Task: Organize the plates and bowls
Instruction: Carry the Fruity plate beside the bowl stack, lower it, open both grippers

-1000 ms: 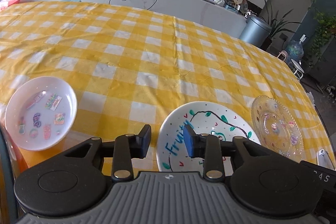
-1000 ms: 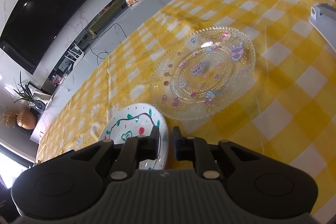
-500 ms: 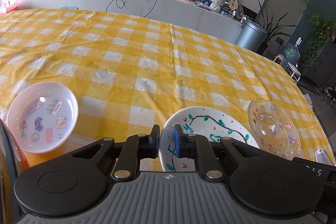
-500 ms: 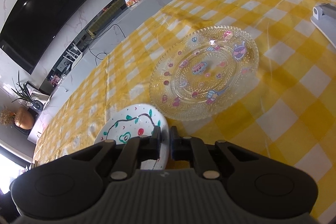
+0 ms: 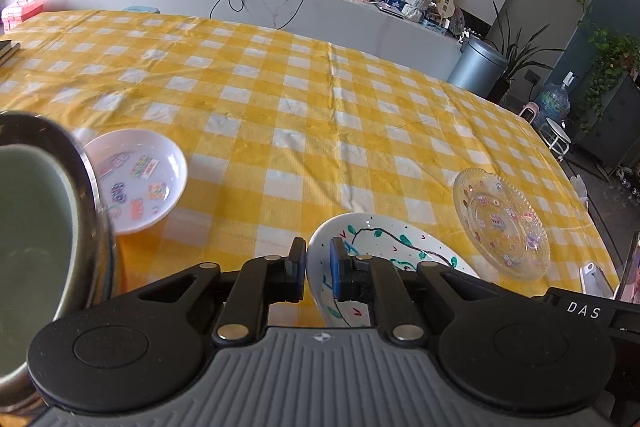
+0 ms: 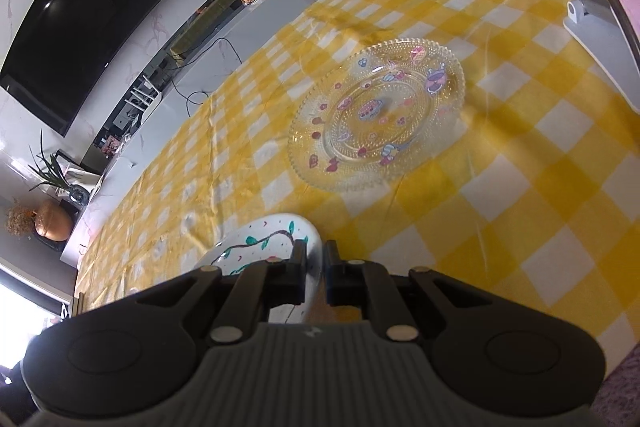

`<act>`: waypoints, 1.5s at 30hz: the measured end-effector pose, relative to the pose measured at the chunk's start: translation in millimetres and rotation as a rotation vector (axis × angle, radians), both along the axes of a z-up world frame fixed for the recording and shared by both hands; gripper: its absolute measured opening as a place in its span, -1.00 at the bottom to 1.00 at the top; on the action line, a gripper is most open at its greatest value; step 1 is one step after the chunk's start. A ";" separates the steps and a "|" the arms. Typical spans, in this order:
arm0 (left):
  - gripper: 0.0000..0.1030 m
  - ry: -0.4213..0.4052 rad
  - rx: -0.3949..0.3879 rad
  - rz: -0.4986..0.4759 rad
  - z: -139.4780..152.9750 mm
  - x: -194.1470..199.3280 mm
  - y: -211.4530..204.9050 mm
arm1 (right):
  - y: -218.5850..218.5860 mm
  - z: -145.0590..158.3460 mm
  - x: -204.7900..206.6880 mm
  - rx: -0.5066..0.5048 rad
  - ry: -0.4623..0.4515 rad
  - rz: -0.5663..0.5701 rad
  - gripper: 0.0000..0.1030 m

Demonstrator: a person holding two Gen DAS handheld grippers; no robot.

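Note:
A white plate painted with a green vine and blue letters (image 5: pixel 384 247) lies at the near edge of the yellow checked table. My left gripper (image 5: pixel 318 267) is shut on its left rim, one pad under the rim and the blue pad inside. In the right wrist view the same plate (image 6: pixel 264 239) shows, and my right gripper (image 6: pixel 316 271) is shut on its right rim. A clear glass plate with cartoon stickers (image 6: pixel 380 115) (image 5: pixel 500 223) rests just right of it. A small white sticker plate (image 5: pixel 136 179) sits to the left.
A steel bowl with a pale green bowl inside (image 5: pixel 40 227) looms close at the left. A phone on a white stand (image 6: pixel 600 39) occupies the right table edge. A counter with a snack bag and a teddy runs behind the table.
Both grippers closed onto the painted plate's rims, the left from wide apart. Both views drew back a little, and the steel bowl came into the left view.

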State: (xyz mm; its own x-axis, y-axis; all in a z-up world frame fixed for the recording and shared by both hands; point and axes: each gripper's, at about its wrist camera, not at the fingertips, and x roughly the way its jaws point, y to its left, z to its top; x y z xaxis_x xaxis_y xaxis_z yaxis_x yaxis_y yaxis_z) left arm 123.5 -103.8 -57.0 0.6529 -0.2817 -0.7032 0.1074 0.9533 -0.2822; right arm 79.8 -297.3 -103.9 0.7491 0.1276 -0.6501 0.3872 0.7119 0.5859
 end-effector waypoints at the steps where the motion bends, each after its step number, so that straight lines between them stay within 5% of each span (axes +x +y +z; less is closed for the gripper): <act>1: -0.75 0.000 0.000 0.002 0.6 -3.3 1.3 | 1.4 0.6 -3.1 -0.001 0.000 0.004 -0.88; 27: -0.74 0.040 0.028 -0.001 -13.6 -39.8 13.2 | 26.2 6.5 -31.6 -0.128 0.061 0.081 -0.87; 45: -0.58 0.005 0.197 -0.108 -13.4 -45.8 -4.1 | 49.9 7.3 -20.6 -0.269 0.117 0.159 -0.67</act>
State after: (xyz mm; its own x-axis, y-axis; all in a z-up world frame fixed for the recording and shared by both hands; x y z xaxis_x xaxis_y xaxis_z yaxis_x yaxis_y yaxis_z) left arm 77.7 -107.9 -70.4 0.6226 -0.2064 -0.7549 0.2107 0.9732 -0.0923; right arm 59.2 -247.4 -96.5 0.6521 0.0496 -0.7566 0.3121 0.8918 0.3275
